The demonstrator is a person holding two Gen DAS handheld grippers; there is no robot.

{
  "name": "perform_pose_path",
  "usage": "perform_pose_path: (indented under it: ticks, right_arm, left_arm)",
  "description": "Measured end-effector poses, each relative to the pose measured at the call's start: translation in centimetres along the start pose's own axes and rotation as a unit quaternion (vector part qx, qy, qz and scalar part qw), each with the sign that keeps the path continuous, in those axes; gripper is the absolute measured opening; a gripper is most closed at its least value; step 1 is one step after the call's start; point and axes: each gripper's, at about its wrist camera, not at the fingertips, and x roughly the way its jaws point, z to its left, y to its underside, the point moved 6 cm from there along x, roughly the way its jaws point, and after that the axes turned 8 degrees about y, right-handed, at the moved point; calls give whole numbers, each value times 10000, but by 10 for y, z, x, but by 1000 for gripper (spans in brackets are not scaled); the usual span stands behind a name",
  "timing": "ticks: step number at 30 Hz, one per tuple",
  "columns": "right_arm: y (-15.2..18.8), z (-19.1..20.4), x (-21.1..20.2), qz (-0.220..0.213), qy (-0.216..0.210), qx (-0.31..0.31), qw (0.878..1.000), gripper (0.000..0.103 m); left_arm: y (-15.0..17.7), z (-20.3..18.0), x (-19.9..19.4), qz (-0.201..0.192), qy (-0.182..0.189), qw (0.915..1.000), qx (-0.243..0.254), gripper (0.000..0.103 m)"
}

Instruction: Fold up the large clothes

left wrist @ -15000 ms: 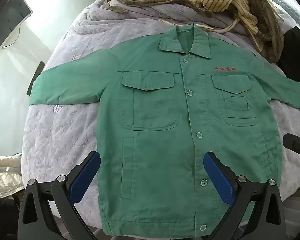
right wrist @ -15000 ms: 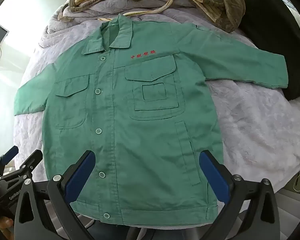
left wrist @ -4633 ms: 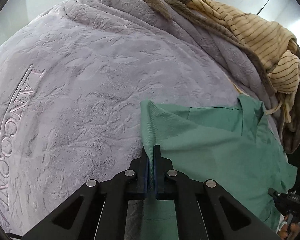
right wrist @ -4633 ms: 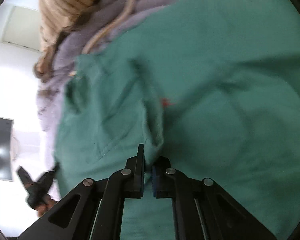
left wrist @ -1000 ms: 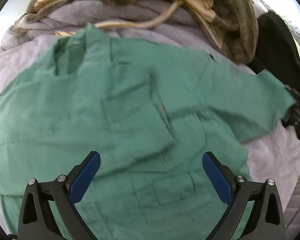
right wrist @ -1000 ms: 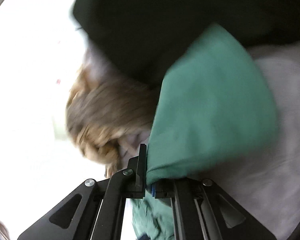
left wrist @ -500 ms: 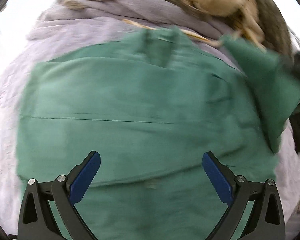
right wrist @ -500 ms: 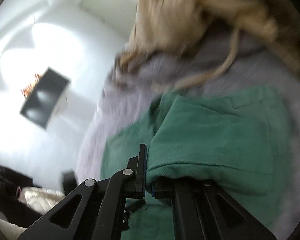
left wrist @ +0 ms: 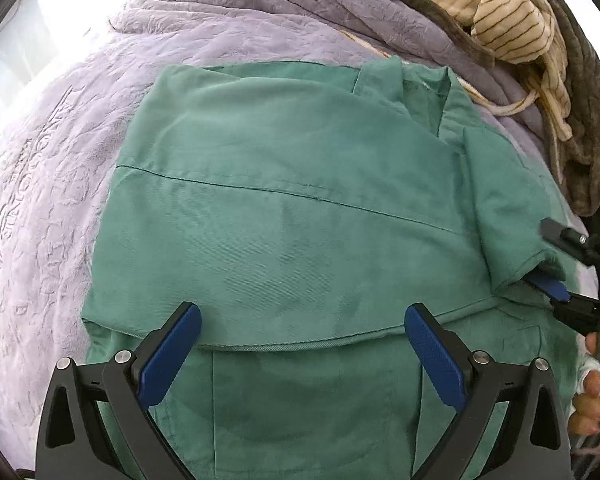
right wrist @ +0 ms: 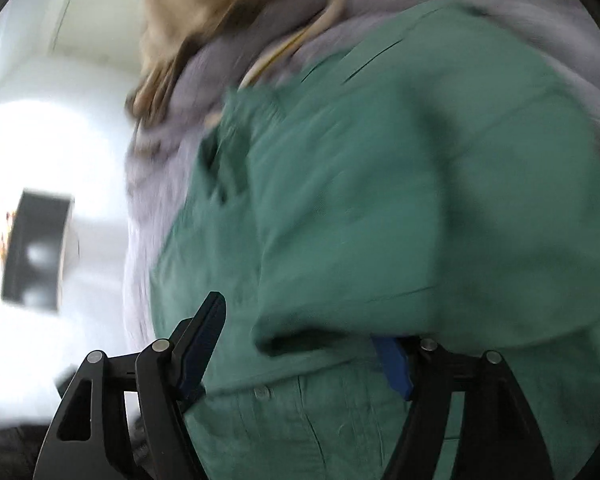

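Note:
A green work jacket (left wrist: 292,216) lies on a lilac blanket (left wrist: 52,184), its left sleeve folded across the chest. The right sleeve (left wrist: 504,216) is folded in over the right side. My left gripper (left wrist: 300,340) is open and empty above the jacket's lower half. My right gripper (right wrist: 304,340) is open, its jaws standing apart at the right sleeve's cuff (right wrist: 300,340); the view is blurred. It also shows at the right edge of the left wrist view (left wrist: 556,264), with the cuff between its fingers.
A striped beige and brown pile of clothes (left wrist: 512,20) lies at the far right of the bed. A dark screen (right wrist: 36,248) hangs on the white wall to the left. The blanket slopes away at the left.
My right gripper has carried the right sleeve over the jacket and opened. The left gripper stays open and has drawn closer to the jacket.

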Motion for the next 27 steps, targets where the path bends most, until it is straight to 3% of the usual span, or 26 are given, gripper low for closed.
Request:
perform_pose_path:
  ticks: [1, 2, 3, 6, 8, 9, 13, 16, 17, 18, 20, 22, 26, 27]
  right_arm:
    - [-4, -2, -1, -79, 37, 142, 9999, 61]
    - [-10, -2, -1, -167, 232, 126, 9995, 29]
    - [-15, 5, 0, -213, 355, 12, 9991, 17]
    - [-18, 57, 3, -593, 882, -1413, 9842, 13]
    - [2, 107, 9, -631, 914, -2546, 9607, 13]
    - [12, 119, 12, -564, 927, -2870, 9518, 13]
    - [73, 155, 56, 73, 1282, -4227, 8971, 17]
    - [98, 153, 80, 490, 1550, -4530, 8766, 24]
    - [105, 150, 79, 604, 1499, -4495, 8785, 36]
    - [108, 148, 74, 627, 1400, -4440, 8828, 55]
    - [110, 138, 54, 673, 1038, -4096, 9038, 73]
    - [107, 121, 37, 737, 839, -3691, 9226, 73]
    - [71, 36, -8, 721, 593, -1862, 9781, 73]
    - [65, 21, -16, 675, 517, -1495, 9851, 73]
  left_arm:
    - [0, 0, -2, -9, 16, 10000, -10, 102]
    - [2, 4, -7, -26, 39, 10000, -19, 102]
    - [2, 4, -9, -39, 46, 10000, -24, 102]
    - [1, 11, -21, -174, -11, 9998, -44, 102]
    - [0, 16, -30, -308, -97, 9994, -102, 102]
    - [1, 23, -36, -399, -165, 9989, -166, 102]
    - [5, 61, -53, -576, -493, 9957, -536, 102]
    - [10, 82, -58, -507, -617, 9940, -748, 102]
    - [12, 87, -59, -501, -639, 9935, -795, 102]
    - [13, 90, -61, -501, -663, 9933, -796, 102]
    - [14, 92, -62, -500, -682, 9937, -739, 102]
    - [13, 87, -60, -475, -633, 9946, -678, 102]
    - [0, 56, -52, -466, -294, 9972, -506, 102]
    - [-4, 46, -49, -470, -204, 9978, -423, 102]
